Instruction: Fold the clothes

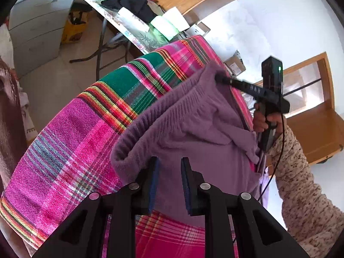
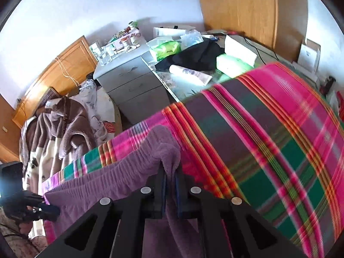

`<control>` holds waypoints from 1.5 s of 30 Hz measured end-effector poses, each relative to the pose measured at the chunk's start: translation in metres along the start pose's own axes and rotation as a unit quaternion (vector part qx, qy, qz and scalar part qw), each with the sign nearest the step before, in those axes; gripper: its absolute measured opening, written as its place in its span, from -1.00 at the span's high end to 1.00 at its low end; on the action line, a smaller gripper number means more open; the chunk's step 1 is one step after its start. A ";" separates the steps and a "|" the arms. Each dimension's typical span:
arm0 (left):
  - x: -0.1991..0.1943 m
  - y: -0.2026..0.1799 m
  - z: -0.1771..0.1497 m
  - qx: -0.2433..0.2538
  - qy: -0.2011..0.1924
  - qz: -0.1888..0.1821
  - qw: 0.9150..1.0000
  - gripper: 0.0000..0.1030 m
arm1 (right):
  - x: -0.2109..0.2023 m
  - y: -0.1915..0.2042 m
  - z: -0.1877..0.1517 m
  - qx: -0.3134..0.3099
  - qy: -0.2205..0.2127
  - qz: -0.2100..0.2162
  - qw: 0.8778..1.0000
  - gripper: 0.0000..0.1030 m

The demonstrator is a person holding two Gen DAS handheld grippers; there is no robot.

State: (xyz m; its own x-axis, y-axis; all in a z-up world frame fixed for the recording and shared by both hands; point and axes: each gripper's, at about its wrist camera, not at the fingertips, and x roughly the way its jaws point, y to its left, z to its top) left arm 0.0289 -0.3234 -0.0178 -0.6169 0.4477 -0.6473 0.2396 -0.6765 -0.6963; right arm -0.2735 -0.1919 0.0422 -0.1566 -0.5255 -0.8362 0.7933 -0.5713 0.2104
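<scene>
Purple fleece garment [image 1: 193, 124] hangs by its ribbed waistband over the plaid blanket [image 1: 71, 142]: right tool [image 2: 171, 178] clamped on one corner, left tool [image 1: 169, 172] jaws apart, fabric between. I'd close left, keep band taut and level.

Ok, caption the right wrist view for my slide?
Right hand-held gripper shut on purple fleece garment's ribbed waistband, above pink-and-green plaid cloth.

A grey drawer cabinet [image 2: 131, 86] stands against the wall. Right of it, a cluttered folding table [image 2: 169, 83] carries a green tissue pack [image 2: 166, 48] and black cloth [image 2: 197, 56]; left of it, a brown fleece coat [image 2: 56, 126].
</scene>
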 end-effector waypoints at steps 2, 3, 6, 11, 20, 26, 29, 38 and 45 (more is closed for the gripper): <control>0.000 0.001 0.000 -0.001 -0.001 -0.005 1.000 0.59 | 0.011 0.005 0.005 -0.009 0.012 -0.015 1.000 0.87; 0.000 0.003 0.000 -0.004 -0.001 -0.008 1.000 0.59 | 0.017 0.006 0.008 -0.012 0.019 -0.022 0.999 0.87; -0.001 0.004 0.000 -0.003 0.000 -0.013 1.000 0.59 | 0.033 0.006 0.010 -0.006 0.032 -0.038 0.999 0.86; -0.001 0.006 0.001 -0.001 0.001 -0.020 1.000 0.59 | 0.037 0.011 0.013 -0.026 0.034 -0.067 0.997 0.85; -0.001 0.004 -0.001 -0.001 0.001 -0.022 1.000 0.59 | 0.044 0.040 0.008 -0.118 0.017 -0.168 0.979 0.70; -0.002 0.005 0.000 -0.008 0.003 -0.018 1.000 0.59 | 0.041 0.047 0.009 -0.121 0.017 -0.187 0.975 0.70; -0.001 0.003 0.001 -0.006 0.005 -0.011 1.000 0.59 | 0.026 0.044 0.010 -0.099 -0.003 -0.174 0.980 0.70; -0.001 -0.003 0.003 0.002 0.012 0.013 1.000 0.59 | -0.024 0.043 0.013 -0.065 -0.050 -0.208 0.975 0.66; -0.004 -0.009 0.000 0.003 0.011 0.038 0.999 0.58 | -0.072 0.043 -0.016 -0.044 -0.068 -0.193 0.978 0.66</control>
State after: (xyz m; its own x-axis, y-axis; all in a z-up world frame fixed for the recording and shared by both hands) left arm 0.0296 -0.3194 -0.0091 -0.5803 0.4083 -0.7046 0.2798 -0.7126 -0.6434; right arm -0.2189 -0.1683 0.1030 -0.5270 -0.3634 -0.7682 0.7062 -0.6902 -0.1579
